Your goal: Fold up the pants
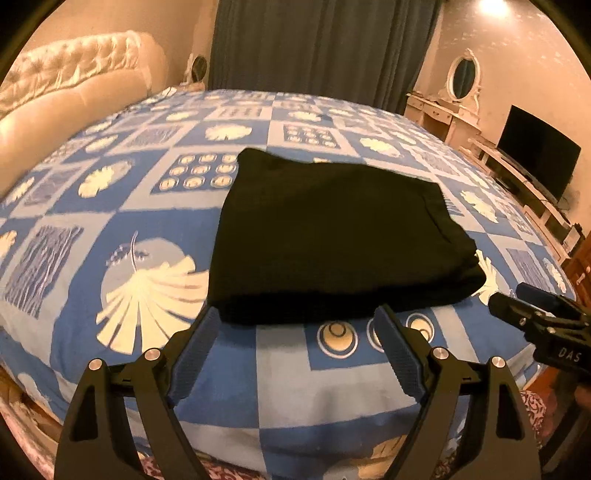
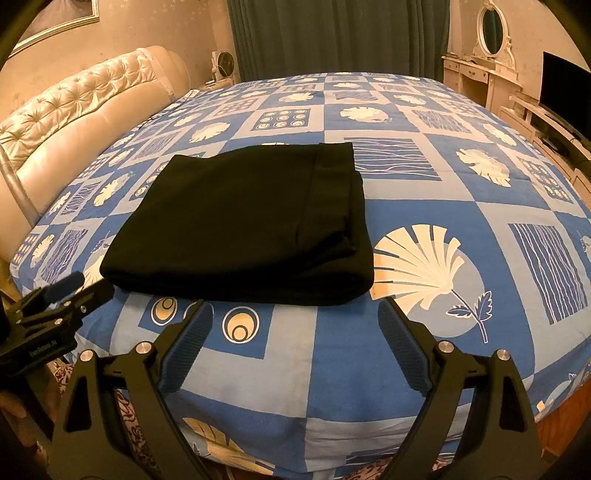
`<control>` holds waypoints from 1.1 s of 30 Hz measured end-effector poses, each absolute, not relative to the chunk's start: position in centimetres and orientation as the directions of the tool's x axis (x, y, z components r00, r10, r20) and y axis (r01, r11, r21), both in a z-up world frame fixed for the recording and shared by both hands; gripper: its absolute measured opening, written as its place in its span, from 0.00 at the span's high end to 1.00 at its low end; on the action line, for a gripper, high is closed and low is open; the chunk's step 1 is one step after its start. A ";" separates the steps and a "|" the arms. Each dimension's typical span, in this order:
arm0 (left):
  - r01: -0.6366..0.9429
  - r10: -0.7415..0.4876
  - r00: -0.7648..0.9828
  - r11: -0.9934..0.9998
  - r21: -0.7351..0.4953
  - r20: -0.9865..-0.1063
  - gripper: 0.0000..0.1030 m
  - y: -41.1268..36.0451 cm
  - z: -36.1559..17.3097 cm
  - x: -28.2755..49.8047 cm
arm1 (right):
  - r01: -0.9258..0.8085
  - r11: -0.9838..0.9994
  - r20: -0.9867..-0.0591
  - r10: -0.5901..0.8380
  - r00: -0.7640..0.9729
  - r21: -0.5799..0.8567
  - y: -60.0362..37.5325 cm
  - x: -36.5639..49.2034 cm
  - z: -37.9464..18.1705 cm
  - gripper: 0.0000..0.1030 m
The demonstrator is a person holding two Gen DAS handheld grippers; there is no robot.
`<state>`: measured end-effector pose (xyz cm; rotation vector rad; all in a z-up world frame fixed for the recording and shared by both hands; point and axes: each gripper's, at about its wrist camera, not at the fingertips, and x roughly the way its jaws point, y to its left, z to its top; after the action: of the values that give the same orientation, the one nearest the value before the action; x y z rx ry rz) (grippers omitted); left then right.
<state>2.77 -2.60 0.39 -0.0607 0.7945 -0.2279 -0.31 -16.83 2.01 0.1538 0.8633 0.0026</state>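
Bedspread (image 2: 424, 206) lies bare around the folded pants (image 2: 240, 221).

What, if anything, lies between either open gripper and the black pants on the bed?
Nothing visible: only bare bedspread separates the right gripper and left gripper from the folded pants.

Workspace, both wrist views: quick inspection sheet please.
Surface: bed with blue patterned bedspread, fairly smooth.
Job's things: black pants folded into a compact rectangle, lying flat near the front edge.
Clutter: nothing seen on the bed.
Grippers: left hand-held gripper and right hand-held gripper both open, empty, just short of the pants' near edge.
Cables: nothing seen.
Surroundings: tufted headboard, dark curtain, vanity with oval mirror, TV.
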 end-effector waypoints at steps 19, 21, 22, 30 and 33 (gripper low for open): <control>0.216 -0.248 0.645 0.966 -0.139 -0.722 0.17 -3.0 -0.2 3.9 | 0.061 0.987 -0.770 0.078 0.633 0.150 -16.5 -0.5 1.0 0.12; 0.225 -0.255 0.659 0.964 -0.138 -0.707 0.17 -3.0 0.0 3.8 | 0.059 0.987 -0.773 0.080 0.630 0.151 -16.5 -0.4 0.9 0.12; 0.219 -0.240 0.664 0.968 -0.123 -0.708 0.17 -3.0 0.1 3.8 | 0.058 0.987 -0.774 0.081 0.628 0.151 -16.5 -0.4 0.9 0.12; 0.213 -0.148 0.670 0.977 -0.003 -0.727 0.17 -4.1 -0.6 4.0 | 0.053 0.986 -0.787 0.093 0.610 0.157 -16.7 -0.2 0.3 0.12; 0.181 -0.109 0.709 0.983 0.030 -0.697 0.17 -4.2 -0.5 3.8 | 0.054 0.986 -0.792 0.095 0.604 0.160 -16.8 -0.1 0.0 0.12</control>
<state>3.79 -4.24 -0.51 0.0991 0.7667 -0.1615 -0.07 -16.83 0.01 0.1741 0.9237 0.0237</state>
